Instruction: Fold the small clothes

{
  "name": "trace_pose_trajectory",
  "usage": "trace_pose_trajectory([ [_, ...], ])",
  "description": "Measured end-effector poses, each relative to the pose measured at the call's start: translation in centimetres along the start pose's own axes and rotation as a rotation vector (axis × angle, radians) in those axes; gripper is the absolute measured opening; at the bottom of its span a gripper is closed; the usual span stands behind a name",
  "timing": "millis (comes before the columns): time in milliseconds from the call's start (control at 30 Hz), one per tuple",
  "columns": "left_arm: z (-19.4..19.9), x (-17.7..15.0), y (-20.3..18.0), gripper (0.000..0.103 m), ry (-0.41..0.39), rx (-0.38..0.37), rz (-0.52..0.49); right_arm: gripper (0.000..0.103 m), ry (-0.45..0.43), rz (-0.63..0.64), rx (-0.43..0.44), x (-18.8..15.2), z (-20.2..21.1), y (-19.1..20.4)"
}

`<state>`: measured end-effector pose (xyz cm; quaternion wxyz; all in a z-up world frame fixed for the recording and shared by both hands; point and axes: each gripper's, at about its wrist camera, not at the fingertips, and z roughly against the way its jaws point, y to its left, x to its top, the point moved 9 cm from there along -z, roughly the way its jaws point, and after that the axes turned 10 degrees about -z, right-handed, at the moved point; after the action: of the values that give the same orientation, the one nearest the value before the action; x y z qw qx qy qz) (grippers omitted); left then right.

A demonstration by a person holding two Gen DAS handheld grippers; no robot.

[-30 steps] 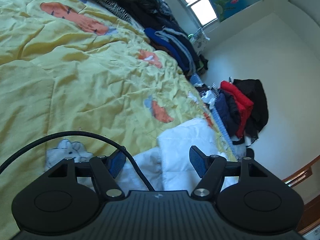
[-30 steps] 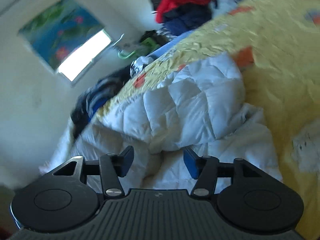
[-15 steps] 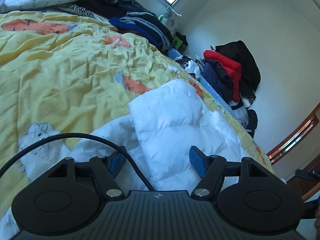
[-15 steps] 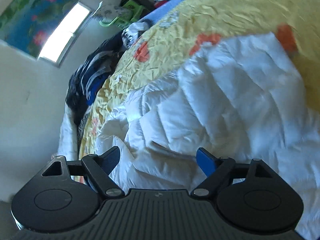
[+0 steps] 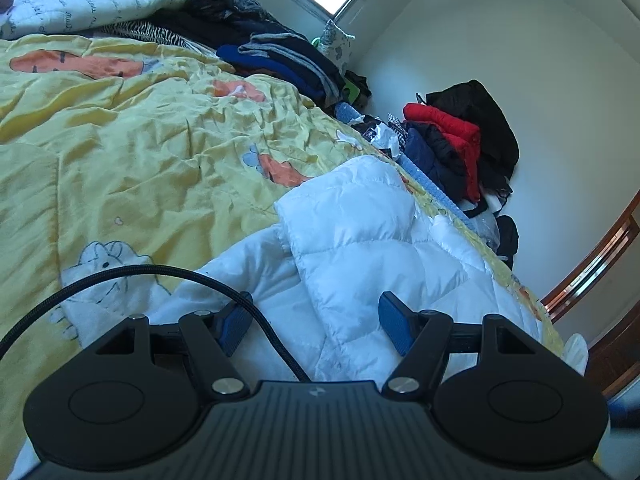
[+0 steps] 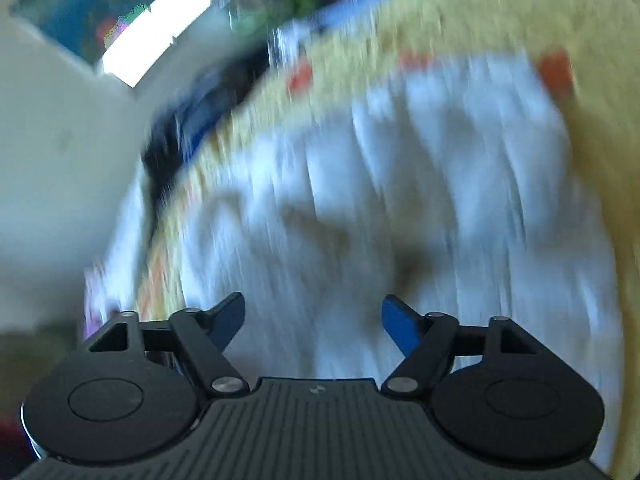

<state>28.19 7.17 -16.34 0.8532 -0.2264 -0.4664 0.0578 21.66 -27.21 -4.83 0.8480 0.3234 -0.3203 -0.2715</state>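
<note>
A white quilted puffer jacket (image 5: 360, 240) lies partly folded on the yellow bedspread (image 5: 140, 152), one padded part lying over the rest. My left gripper (image 5: 314, 326) is open and empty just above the jacket's near edge. In the right wrist view the frame is motion-blurred; the jacket (image 6: 400, 200) fills the middle. My right gripper (image 6: 312, 320) is open and empty above the jacket.
Dark folded clothes (image 5: 280, 56) are stacked at the far edge of the bed. A pile of red, black and navy jackets (image 5: 460, 148) lies by the white wall. A black cable (image 5: 160, 272) crosses in front of the left gripper. A wooden frame (image 5: 592, 264) stands at right.
Both grippers have swung over the white jacket, which now lies closer under them. The right gripper's fingers have opened wider and it is moving fast, blurring its view.
</note>
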Motion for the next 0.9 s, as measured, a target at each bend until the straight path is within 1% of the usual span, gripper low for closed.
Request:
trace_pose_trajectory([
  [67,0.3,-0.1,0.2,0.069,-0.001,0.004,0.005,0.079,-0.004,-0.006,-0.006,2.2,-2.2,0.4],
  [100,0.5,0.0,0.3,0.069,0.001,0.007,0.007,0.076,0.001,-0.011,-0.021,2.8,-3.2,0.3],
  [133,0.5,0.0,0.4,0.069,0.007,0.012,0.001,0.070,0.026,0.001,-0.046,3.0,-4.7,0.5],
  [167,0.6,0.1,0.6,0.069,0.014,0.027,-0.012,0.066,0.053,0.023,-0.068,2.6,-6.2,0.3],
  [233,1.0,0.4,0.7,0.069,0.013,0.060,-0.037,0.049,0.107,0.087,-0.109,1.2,-7.8,0.5],
  [267,1.2,0.6,0.9,0.069,0.011,0.078,-0.051,0.047,0.144,0.121,-0.104,0.0,-7.8,0.8],
  [300,1.5,0.8,1.1,0.069,0.007,0.094,-0.063,0.047,0.176,0.148,-0.081,-1.5,-7.6,1.1],
  [367,1.7,1.0,1.6,0.069,0.002,0.118,-0.080,0.048,0.244,0.204,-0.020,-4.8,-5.1,1.6],
  [433,1.7,1.1,1.9,0.069,0.001,0.113,-0.072,0.058,0.282,0.280,0.007,-8.1,-2.3,1.6],
  [500,1.6,0.9,2.3,0.069,0.000,0.098,-0.042,0.064,0.305,0.351,-0.015,-11.2,0.2,0.6],
  [567,1.7,0.8,2.4,0.069,-0.009,0.088,-0.021,0.065,0.277,0.366,-0.073,-13.1,2.1,-1.2],
  [600,1.8,0.7,2.5,0.069,-0.017,0.085,-0.011,0.065,0.244,0.344,-0.086,-13.2,3.0,-2.1],
  [667,2.1,0.6,2.6,0.069,-0.020,0.084,0.013,0.066,0.151,0.263,-0.115,-12.7,4.4,-3.8],
  [700,2.2,0.6,2.5,0.069,-0.020,0.082,0.018,0.069,0.101,0.214,-0.123,-12.3,4.9,-4.8],
  [733,2.3,0.6,2.4,0.069,-0.022,0.080,0.018,0.071,0.083,0.177,-0.127,-11.9,4.7,-5.6],
  [833,2.7,0.5,2.2,0.069,-0.027,0.084,0.003,0.071,0.108,0.073,-0.145,-12.4,3.7,-7.8],
  [900,2.9,0.5,2.2,0.069,-0.033,0.085,0.005,0.071,0.126,0.034,-0.132,-13.4,3.5,-8.5],
])
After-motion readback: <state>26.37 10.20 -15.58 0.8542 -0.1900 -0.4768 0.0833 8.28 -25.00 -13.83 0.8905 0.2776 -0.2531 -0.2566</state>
